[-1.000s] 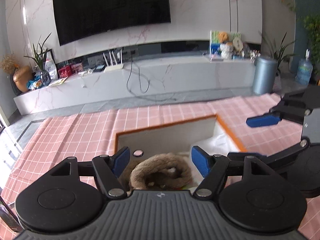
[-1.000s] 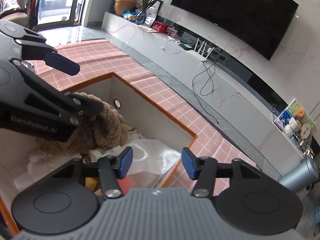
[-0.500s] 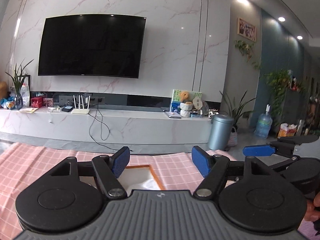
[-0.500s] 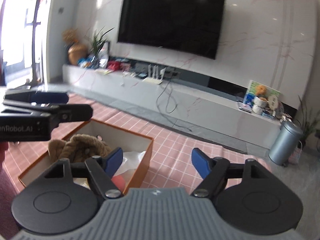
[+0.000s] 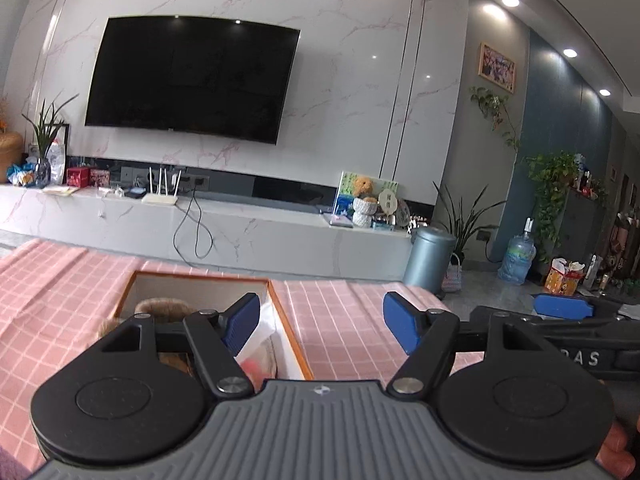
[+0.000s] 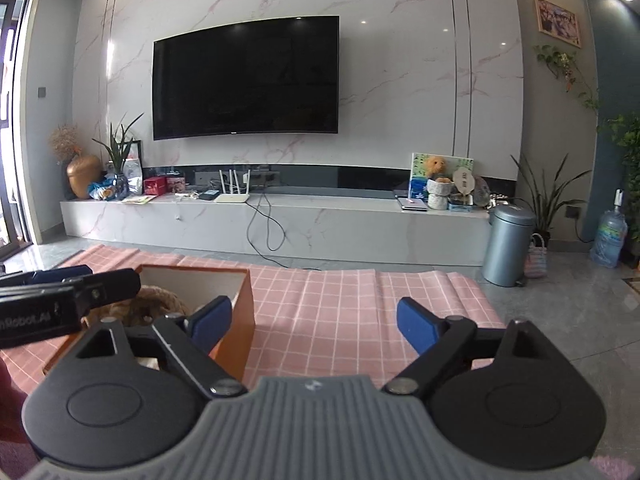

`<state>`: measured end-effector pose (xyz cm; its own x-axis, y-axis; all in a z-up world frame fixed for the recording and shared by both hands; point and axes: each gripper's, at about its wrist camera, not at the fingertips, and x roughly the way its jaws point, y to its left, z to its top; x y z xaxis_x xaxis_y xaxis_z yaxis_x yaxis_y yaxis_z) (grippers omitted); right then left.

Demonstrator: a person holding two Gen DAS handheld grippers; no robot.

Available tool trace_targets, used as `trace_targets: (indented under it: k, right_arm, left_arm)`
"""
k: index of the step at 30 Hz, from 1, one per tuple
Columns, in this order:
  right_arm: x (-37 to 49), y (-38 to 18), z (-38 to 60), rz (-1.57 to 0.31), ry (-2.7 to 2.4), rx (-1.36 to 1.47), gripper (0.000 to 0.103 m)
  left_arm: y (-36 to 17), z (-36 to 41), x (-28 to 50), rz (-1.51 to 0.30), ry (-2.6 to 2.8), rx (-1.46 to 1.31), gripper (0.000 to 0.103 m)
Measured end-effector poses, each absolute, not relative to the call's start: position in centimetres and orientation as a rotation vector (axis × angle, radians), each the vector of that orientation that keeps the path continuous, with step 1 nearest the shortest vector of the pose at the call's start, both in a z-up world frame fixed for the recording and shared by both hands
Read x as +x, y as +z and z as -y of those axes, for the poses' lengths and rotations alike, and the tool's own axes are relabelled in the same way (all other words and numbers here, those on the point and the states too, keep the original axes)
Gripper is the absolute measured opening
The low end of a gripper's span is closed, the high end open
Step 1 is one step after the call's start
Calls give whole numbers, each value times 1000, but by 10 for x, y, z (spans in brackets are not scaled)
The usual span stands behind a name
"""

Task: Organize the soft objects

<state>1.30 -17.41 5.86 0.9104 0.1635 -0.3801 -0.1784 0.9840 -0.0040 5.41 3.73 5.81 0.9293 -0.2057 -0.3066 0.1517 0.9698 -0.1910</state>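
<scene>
An orange-rimmed box (image 5: 286,324) (image 6: 240,308) sits on the pink checked cloth (image 5: 340,320) (image 6: 340,312). Inside it lie a brown plush toy (image 5: 160,306) (image 6: 156,300) and a clear plastic bag (image 5: 264,322). My left gripper (image 5: 320,326) is open and empty, just right of the box. My right gripper (image 6: 314,324) holds nothing and its jaws are opening, over the cloth right of the box. The right gripper also shows at the right edge of the left wrist view (image 5: 564,306), and the left gripper shows at the left of the right wrist view (image 6: 64,280).
Beyond the cloth runs a marble TV bench (image 6: 280,220) with a router, boxes and a plush bear (image 6: 435,166). A black TV (image 6: 246,80) hangs above. A grey bin (image 6: 506,244), plants and a water bottle (image 6: 608,236) stand at the right on the floor.
Both grippers have pulled back from inside the box and tilted up to face the TV wall. The right gripper's jaws have widened. The plush toy stays in the box.
</scene>
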Motion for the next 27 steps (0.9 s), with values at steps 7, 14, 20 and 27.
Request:
trace_targets:
  k: [7, 14, 20, 27]
  right_arm:
    - [3, 20, 184, -455, 113, -41, 92]
    - [12, 0, 190, -490, 65, -10, 94]
    - [13, -5, 188, -506, 81, -19, 95]
    - [15, -9, 191, -526, 83, -11, 95]
  left_arm:
    - [37, -20, 36, -312, -81, -78, 87]
    - [12, -2, 38, -412, -97, -66, 92]
    - [1, 0, 38, -478, -47, -44, 93]
    - [-1, 0, 33, -508, -13, -45, 93]
